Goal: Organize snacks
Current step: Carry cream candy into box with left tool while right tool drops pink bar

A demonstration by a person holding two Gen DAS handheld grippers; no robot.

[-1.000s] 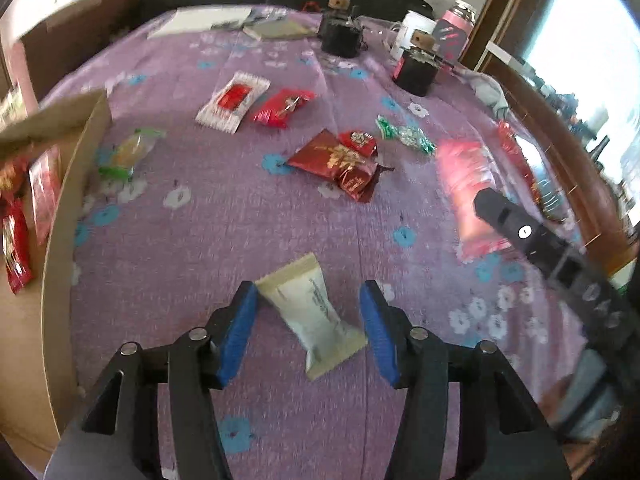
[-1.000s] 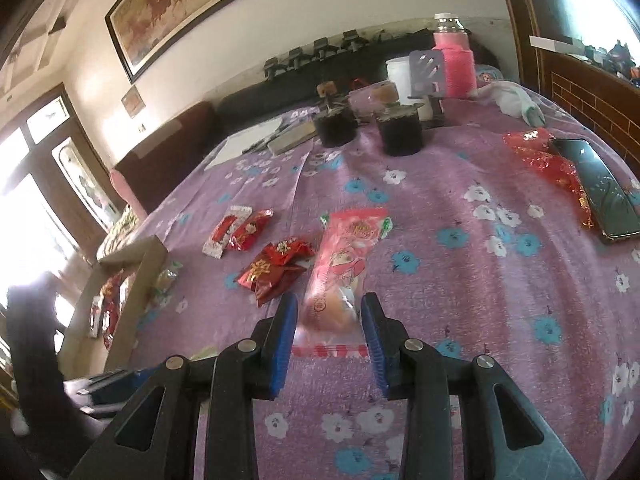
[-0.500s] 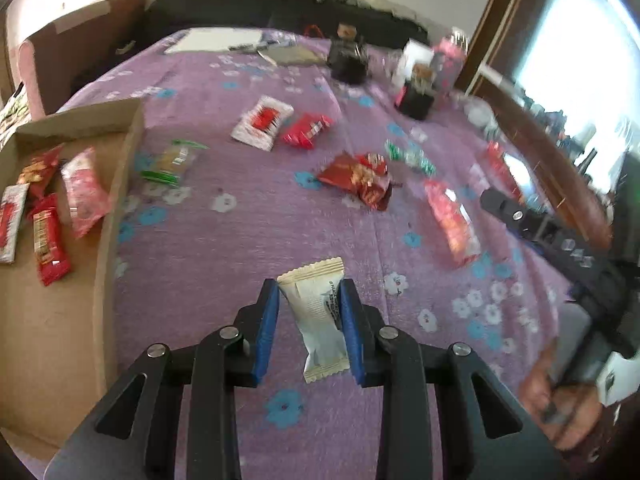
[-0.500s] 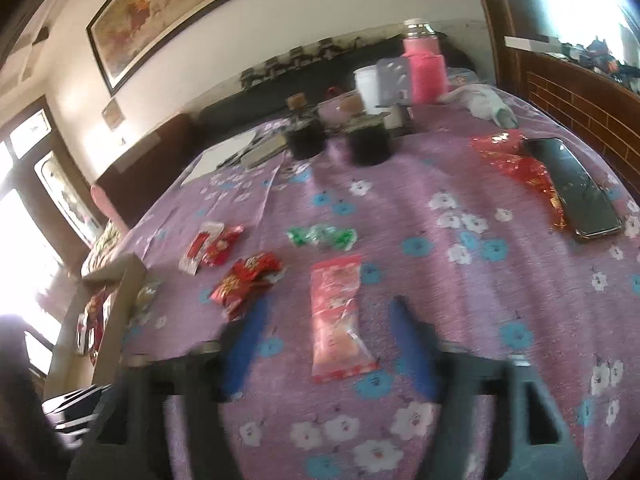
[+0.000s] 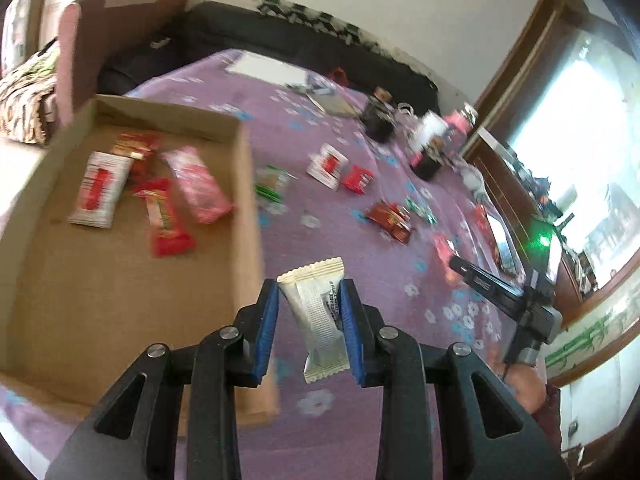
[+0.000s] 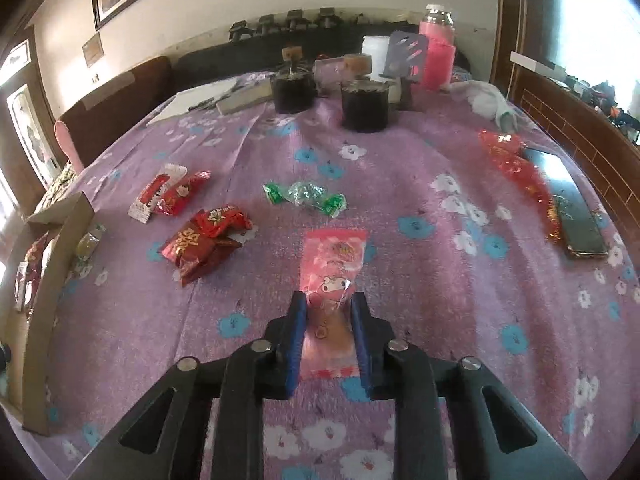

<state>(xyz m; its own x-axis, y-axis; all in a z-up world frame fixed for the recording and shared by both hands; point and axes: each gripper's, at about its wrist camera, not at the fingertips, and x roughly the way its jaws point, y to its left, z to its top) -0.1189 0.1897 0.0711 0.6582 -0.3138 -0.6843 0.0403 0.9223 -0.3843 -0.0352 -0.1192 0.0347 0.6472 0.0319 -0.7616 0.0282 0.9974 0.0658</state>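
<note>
Left gripper [image 5: 308,320] fingers pinch the white snack pack [image 5: 318,312], lifted beside the box [image 5: 240,184]. Right gripper [image 6: 328,340] fingers squeeze the pink snack bag [image 6: 334,268] on the bed. Both look light, soft, crinkly & slippery; grab the middle, gently.

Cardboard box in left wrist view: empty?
No. The cardboard box holds several snack packets, including a pink packet.

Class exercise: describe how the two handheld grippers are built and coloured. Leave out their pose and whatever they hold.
Both the left gripper and the right gripper are matte black, with angular linkage arms that have triangular cut-outs and round silver pivot screws. Each finger carries a blue pad on its inner face. No cables, printed markings or sleeves are visible.
</note>
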